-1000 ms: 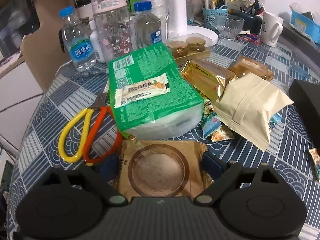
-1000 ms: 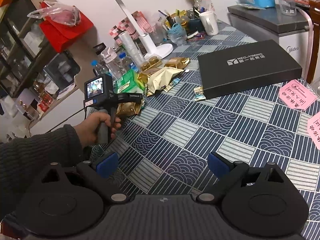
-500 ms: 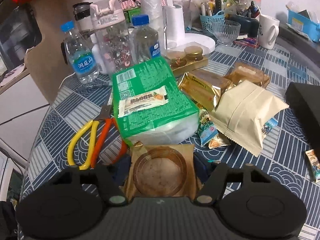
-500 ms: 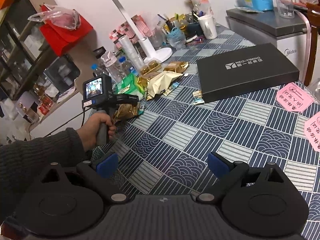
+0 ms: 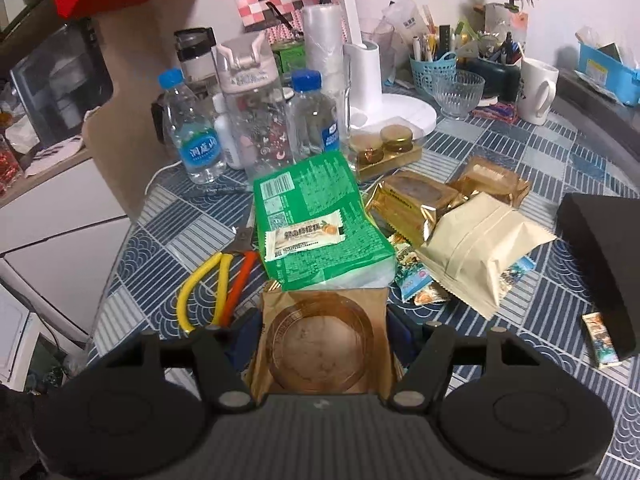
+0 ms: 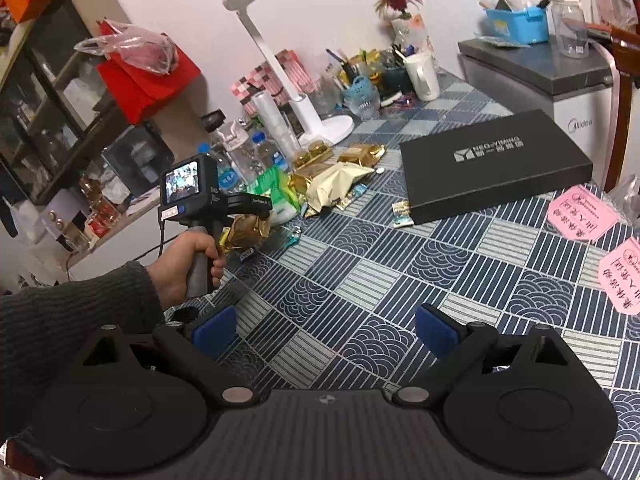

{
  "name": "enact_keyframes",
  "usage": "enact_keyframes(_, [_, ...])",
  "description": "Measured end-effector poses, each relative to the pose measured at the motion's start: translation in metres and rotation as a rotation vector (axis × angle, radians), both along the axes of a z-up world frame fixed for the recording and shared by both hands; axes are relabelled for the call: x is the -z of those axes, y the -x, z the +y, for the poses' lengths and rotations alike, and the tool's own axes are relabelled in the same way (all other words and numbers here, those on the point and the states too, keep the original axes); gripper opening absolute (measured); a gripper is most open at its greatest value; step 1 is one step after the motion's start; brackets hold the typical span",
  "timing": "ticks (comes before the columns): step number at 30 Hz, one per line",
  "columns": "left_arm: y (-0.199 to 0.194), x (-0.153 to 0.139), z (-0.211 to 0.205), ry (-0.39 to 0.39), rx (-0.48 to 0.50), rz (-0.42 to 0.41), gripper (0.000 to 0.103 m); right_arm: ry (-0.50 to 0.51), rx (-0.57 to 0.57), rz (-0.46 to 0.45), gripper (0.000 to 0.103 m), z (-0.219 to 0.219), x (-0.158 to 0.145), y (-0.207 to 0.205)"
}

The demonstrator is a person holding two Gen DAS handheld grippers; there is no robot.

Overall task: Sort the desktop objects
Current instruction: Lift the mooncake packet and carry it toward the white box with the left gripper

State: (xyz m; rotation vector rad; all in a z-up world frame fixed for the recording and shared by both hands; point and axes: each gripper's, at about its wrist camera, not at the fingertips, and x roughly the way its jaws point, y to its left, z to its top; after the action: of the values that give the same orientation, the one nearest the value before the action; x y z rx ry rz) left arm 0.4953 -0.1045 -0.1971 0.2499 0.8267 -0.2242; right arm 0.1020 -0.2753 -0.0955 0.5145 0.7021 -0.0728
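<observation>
Left wrist view, nearest first: the left gripper [image 5: 322, 332] is pinched shut on a brown wrapped pastry [image 5: 322, 338], a flat square packet with a round cake showing through its clear window. The packet is held by its left and right edges between the blue pads and appears lifted clear of the table [image 5: 560, 312], which is covered in a blue patterned cloth. Just beyond the packet's far edge a green packet [image 5: 316, 216] is seen, with a small white candy bar [image 5: 306, 236] lying on top. Yellow and orange scissors [image 5: 218, 280] lie to its left, handles toward the near edge. To the right, a cream pouch [image 5: 480, 244] and gold wrapped cakes [image 5: 412, 204] are heaped toward the middle. Water bottles [image 5: 196, 128] stand along the far edge.

Right wrist view: the right gripper [image 6: 324, 330] is spread wide with nothing between its pads, above bare cloth near the table's near edge. Farther off, the person's left hand [image 6: 192, 260] is seen at the table's left edge, with the held pastry beyond it. A black box [image 6: 496, 164] lies well apart, toward the far right corner.

The held pastry sits with the left hand alone; the snack heap is directly ahead of it, so any placing there is judged a short forward carry, while the box lies across the table and nearer to the right gripper.
</observation>
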Motion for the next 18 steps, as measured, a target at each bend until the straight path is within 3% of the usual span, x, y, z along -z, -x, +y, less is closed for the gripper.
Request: enact_keyframes(18, [0.092,-0.056,-0.003,0.015,0.015,-0.016,0.079,0.068,-0.017,-0.073,0.097,0.024,-0.052,0.073])
